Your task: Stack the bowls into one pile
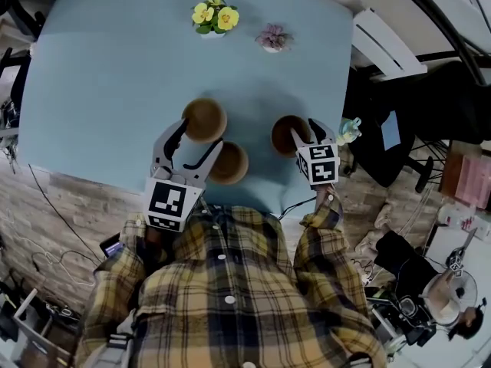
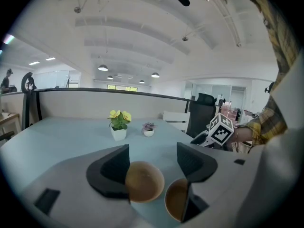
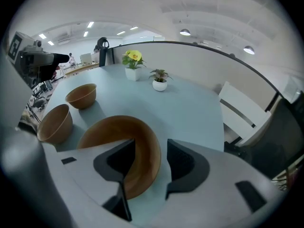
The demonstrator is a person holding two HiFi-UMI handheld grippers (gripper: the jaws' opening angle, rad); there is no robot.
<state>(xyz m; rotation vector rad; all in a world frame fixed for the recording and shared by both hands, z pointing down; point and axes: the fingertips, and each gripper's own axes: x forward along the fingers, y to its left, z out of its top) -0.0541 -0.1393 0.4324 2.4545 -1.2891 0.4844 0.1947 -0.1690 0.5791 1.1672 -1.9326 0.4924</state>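
Note:
Three brown bowls stand on the light blue table [image 1: 107, 75]. My left gripper [image 1: 193, 146] is open and hovers between the far left bowl [image 1: 203, 119] and the near middle bowl [image 1: 229, 163]. In the left gripper view the far bowl [image 2: 144, 181] lies ahead between the jaws, untouched, and the near bowl [image 2: 175, 199] sits by the right jaw. My right gripper [image 1: 307, 135] straddles the near rim of the right bowl [image 1: 288, 133]. In the right gripper view one jaw is inside this bowl [image 3: 118, 144] and the other outside, with a gap on both sides of the rim.
A white pot of yellow flowers [image 1: 215, 15] and a small purple plant [image 1: 274, 37] stand at the table's far side. A white chair [image 1: 383, 41] and a black office chair [image 1: 399, 140] are to the right. The table's near edge runs just under my grippers.

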